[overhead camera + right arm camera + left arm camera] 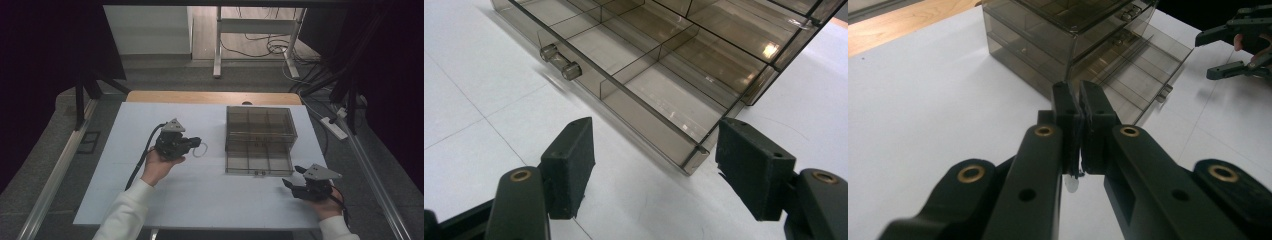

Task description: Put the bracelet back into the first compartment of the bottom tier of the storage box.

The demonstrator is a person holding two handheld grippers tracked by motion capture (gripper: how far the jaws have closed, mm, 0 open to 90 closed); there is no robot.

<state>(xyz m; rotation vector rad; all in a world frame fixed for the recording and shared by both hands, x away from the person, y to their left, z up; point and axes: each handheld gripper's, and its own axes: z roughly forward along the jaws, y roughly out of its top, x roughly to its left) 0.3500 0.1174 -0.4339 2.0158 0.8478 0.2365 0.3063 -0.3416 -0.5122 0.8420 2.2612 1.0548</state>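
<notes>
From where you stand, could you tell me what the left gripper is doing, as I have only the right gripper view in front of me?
Observer: The left gripper is shut on a small white ring.
Operator: Thank you. Is the ring over the open drawer yet?
Observer: No, it hangs over the white table, to the left of the smoky drawer box and apart from it.
Operator: Which drawer is the one pulled out?
Observer: The bottom drawer, drawn toward the person; the rest of the box is closed.
</notes>
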